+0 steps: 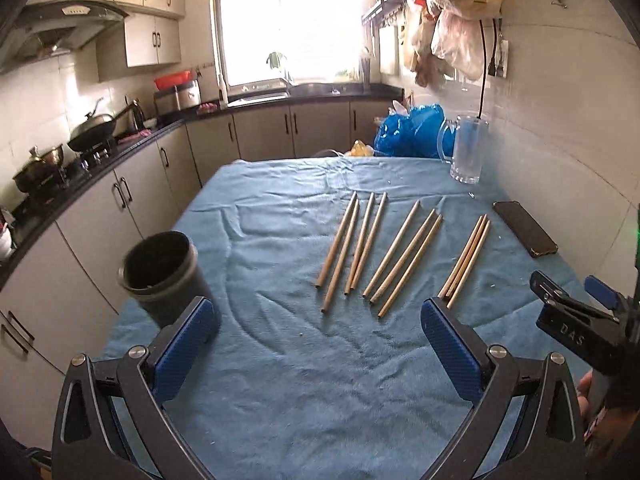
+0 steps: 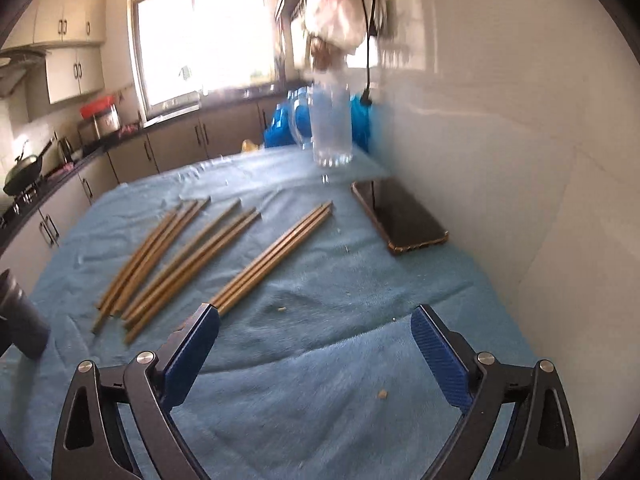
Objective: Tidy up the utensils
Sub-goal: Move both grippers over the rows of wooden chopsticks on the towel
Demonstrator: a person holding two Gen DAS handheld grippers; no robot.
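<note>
Several wooden chopsticks (image 1: pixel 376 248) lie in loose groups on the blue cloth (image 1: pixel 288 380) of the table. A dark empty cup (image 1: pixel 164 272) stands near the table's left edge, just beyond my left gripper's left finger. My left gripper (image 1: pixel 316 320) is open, hovering short of the chopsticks with nothing between its fingers. My right gripper (image 2: pixel 316 328) is open too; its left finger sits close to the near ends of the rightmost chopsticks (image 2: pixel 272 256). The right gripper (image 1: pixel 568 300) also shows at the right edge of the left wrist view. The cup (image 2: pixel 20 320) appears at far left in the right wrist view.
A black phone (image 1: pixel 524 228) lies near the right wall. A clear glass mug (image 1: pixel 466 148) stands at the far right corner, with a blue plastic bag (image 1: pixel 412 132) behind it. Bags hang on the tiled wall. Kitchen counter with pots runs along the left.
</note>
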